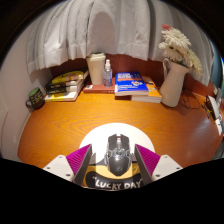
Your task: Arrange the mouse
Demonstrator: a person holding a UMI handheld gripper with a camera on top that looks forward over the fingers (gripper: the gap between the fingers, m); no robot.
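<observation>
A black mouse (118, 154) lies on a round white mouse pad (97, 135) on the wooden desk (60, 125). The pad's near edge has a black band that reads "LUCKY DAY" (113, 184). My gripper (114, 152) is open, with one finger at each side of the mouse. The mouse stands between the pink pads (79, 160), with a small gap at each side, and rests on the white pad.
Along the back of the desk are a stack of books (65, 85), a small bottle (108, 72), a blue book (130, 83) and a white vase of pale flowers (173, 80). A white curtain (100, 25) hangs behind. A dark object (36, 97) sits far left.
</observation>
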